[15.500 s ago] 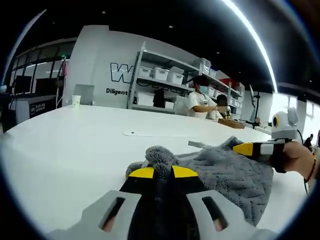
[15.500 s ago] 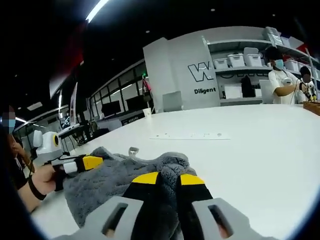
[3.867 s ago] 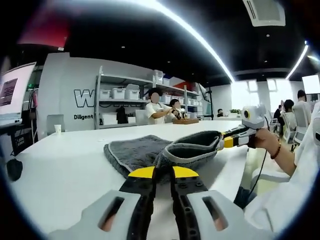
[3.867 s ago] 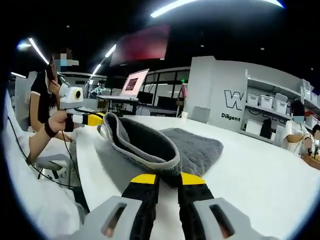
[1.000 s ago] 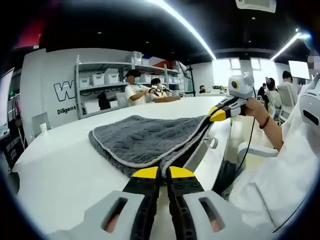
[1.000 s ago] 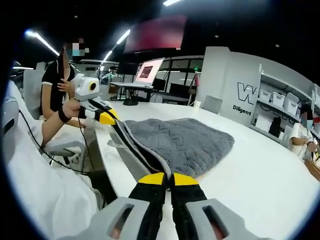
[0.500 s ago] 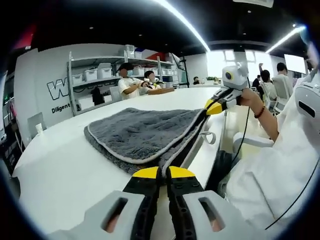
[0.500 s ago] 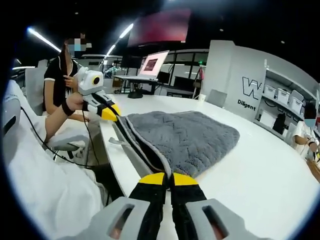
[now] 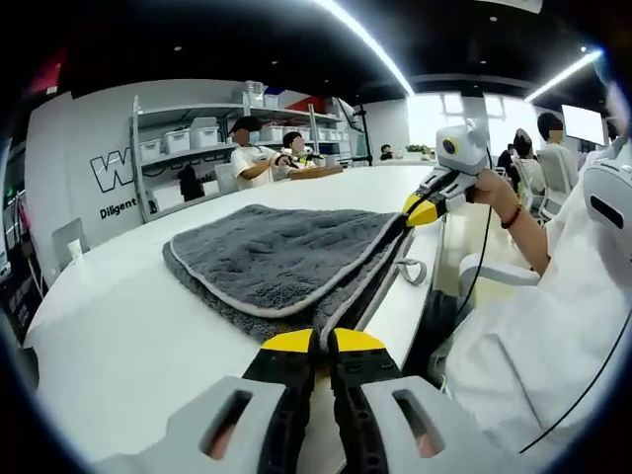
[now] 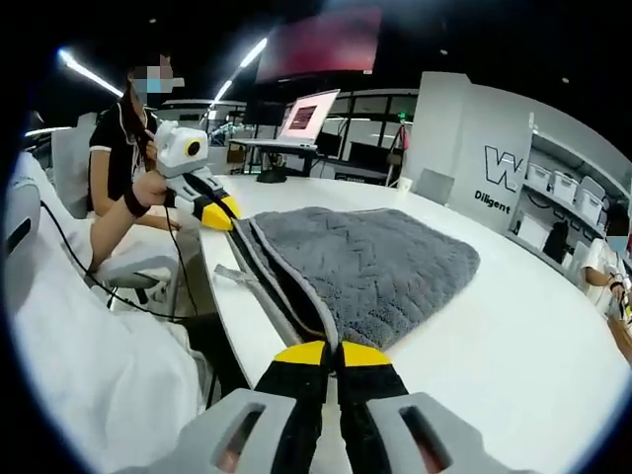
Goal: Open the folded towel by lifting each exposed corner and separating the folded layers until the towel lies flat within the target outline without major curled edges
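Left tool (image 9: pixel 315 341) and right tool (image 10: pixel 331 354) each clamp a near corner of the towel (image 9: pixel 281 249), its held edge stretched between them along the counter (image 9: pixel 118 326) edge.

Both grippers (image 9: pixel 318 341) (image 9: pixel 423 210) pinch the grey towel's (image 9: pixel 281 252) near corners.

bench (image 9: pixel 118 326) white, glossy, rounded edge | grey towel (image 9: pixel 276 252) w/ pale trim lies on it, near edge doubled along bench rim | small white cup (image 9: pixel 77 251) far side
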`<state>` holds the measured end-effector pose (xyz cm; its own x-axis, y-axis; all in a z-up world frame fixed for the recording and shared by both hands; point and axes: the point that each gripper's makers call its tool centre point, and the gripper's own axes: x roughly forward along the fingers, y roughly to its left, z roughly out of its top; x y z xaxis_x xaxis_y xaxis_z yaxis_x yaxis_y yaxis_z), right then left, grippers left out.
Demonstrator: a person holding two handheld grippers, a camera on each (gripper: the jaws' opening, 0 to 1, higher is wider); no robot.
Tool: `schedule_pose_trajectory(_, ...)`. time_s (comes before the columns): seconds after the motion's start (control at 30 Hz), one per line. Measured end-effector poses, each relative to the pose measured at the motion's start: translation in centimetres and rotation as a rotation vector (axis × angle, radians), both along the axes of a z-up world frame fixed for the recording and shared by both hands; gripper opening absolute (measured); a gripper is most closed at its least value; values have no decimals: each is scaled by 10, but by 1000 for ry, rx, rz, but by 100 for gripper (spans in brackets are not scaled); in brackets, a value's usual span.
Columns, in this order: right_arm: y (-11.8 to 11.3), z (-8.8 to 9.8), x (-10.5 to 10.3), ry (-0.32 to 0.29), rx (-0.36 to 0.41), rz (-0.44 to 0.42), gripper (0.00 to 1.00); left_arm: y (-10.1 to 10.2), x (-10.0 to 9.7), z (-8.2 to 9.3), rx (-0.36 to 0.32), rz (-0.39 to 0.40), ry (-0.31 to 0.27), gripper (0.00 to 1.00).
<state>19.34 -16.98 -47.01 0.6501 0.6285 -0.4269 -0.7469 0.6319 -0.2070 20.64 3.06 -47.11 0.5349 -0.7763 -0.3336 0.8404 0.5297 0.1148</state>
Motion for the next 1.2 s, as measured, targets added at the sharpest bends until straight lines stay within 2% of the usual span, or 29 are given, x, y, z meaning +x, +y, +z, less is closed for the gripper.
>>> schedule_pose_trajectory(0.13,1,1,0,-27,-28,16,0,-3,-3,3,6,-11,-17,5)
schedule_pose_trajectory(0.2,3,6,-2,-58,-14,38,0,-5,-5,4,9,-27,-24,8)
schedule_pose_trajectory(0.3,3,13,-2,-71,15,38,0,-7,-8,9,-31,-38,-5,11)
schedule_pose_trajectory(0.47,3,19,-4,-83,37,45,0,-8,-9,11,-31,-39,-17,11)
schedule_pose_trajectory(0.5,4,24,-7,-101,50,54,0,-7,-9,13,-50,-38,-12,11)
schedule_pose_trajectory(0.63,6,30,-6,-125,58,51,0,-6,-8,16,-47,-29,-37,9)
schedule_pose_trajectory(0.83,10,39,-9,-134,96,58,0,-5,-12,22,-72,-44,-37,9)
schedule_pose_trajectory(0.93,16,46,-10,-168,108,74,1,-4,-13,24,-79,-41,-36,9)
schedule_pose_trajectory(1.2,39,52,-10,-190,115,115,6,0,-12,27,-96,-30,-38,9)
